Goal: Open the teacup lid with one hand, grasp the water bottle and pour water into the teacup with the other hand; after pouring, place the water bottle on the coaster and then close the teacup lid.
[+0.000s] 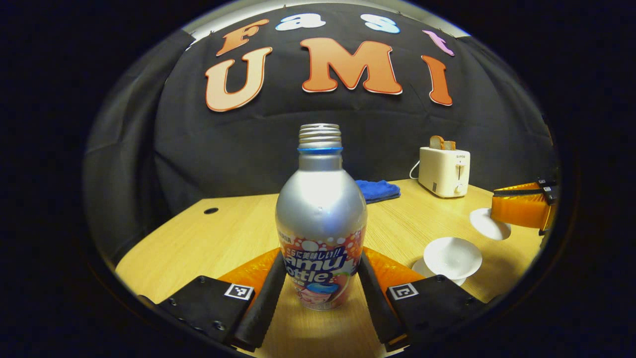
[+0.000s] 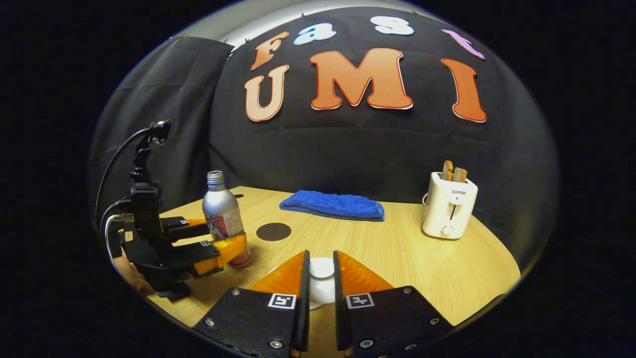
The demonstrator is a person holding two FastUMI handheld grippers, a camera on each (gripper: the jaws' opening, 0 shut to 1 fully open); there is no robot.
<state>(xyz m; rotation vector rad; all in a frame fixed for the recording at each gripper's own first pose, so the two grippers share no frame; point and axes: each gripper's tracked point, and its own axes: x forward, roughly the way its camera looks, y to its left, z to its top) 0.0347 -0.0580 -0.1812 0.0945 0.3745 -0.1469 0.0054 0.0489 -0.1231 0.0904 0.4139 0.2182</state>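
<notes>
Left gripper view, lower centre: the left gripper (image 1: 320,293) is seen with its fingers (image 1: 266,293) set on either side of the water bottle (image 1: 321,219), at the printed lower band. Contact appears made on both flanks, though firm pressure cannot be confirmed. The bottle stands upright on the table (image 1: 233,233), uncapped, its threaded neck bare. A thin metal wall is inferred: light, stiff, smooth and liable to slip or dent, so a hold low on the wide body is judged soundest.

Right of centre, the white teacup (image 1: 452,257) is shown open, and the lid (image 1: 489,223) is held beside it by the right gripper (image 1: 521,209), at the frame's right edge.

Right gripper view, lower centre: the fingers are drawn narrowly about the lid's white knob (image 2: 322,268). Ceramic is presumed: hard, glazed and brittle, best taken by the knob.

Mid-frame left, the dark round coaster (image 2: 273,231) lies just beyond the bottle, unoccupied.

Farther back, a blue cloth (image 2: 333,205) and a white toaster (image 2: 448,205) holding bread are seen against the wall.
</notes>
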